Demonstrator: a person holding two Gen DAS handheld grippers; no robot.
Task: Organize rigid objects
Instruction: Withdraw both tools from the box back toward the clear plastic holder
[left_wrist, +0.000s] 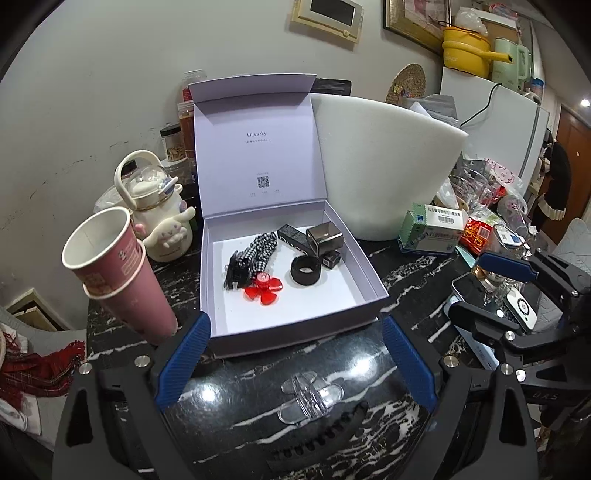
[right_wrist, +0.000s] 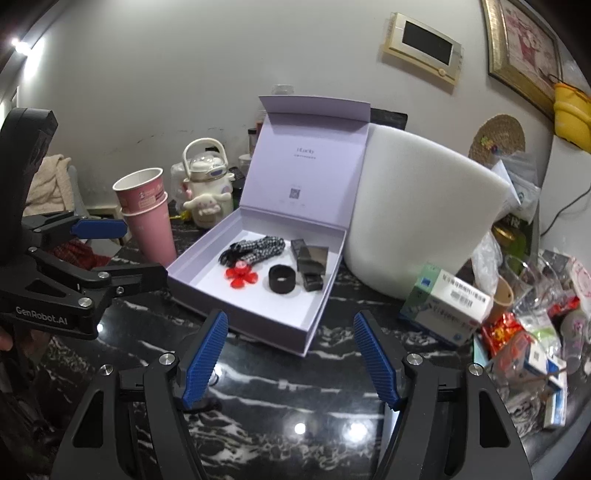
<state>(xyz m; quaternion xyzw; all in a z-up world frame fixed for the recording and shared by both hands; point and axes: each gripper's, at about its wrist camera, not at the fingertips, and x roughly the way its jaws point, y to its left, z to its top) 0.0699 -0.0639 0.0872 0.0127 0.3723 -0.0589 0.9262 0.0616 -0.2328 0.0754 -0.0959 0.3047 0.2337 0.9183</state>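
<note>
An open lilac box (left_wrist: 365, 258) (right_wrist: 266, 328) stands on the black marble table, lid up. Inside lie a red flower-shaped clip (left_wrist: 264, 290) (right_wrist: 242, 277), a black-and-white checkered hair clip (left_wrist: 258, 251) (right_wrist: 258, 245), a black ring (left_wrist: 306, 269) (right_wrist: 280, 279) and dark small cases (left_wrist: 325, 238) (right_wrist: 312, 258). My left gripper (left_wrist: 295, 319) (right_wrist: 125, 251) is open in front of the box. A clear plastic clip (left_wrist: 310, 402) lies on the table between its fingers, untouched, beside a black toothed piece (left_wrist: 325, 432). My right gripper (right_wrist: 291, 319) (left_wrist: 495, 291) is open and empty, near the box's front corner.
Stacked pink paper cups (left_wrist: 114, 273) (right_wrist: 147, 218) and a white character bottle (left_wrist: 159, 206) stand left of the box. A large white foam block (left_wrist: 384, 162) (right_wrist: 417, 214) sits to its right. A medicine carton (left_wrist: 432, 227) (right_wrist: 447, 306) and packets crowd the right side.
</note>
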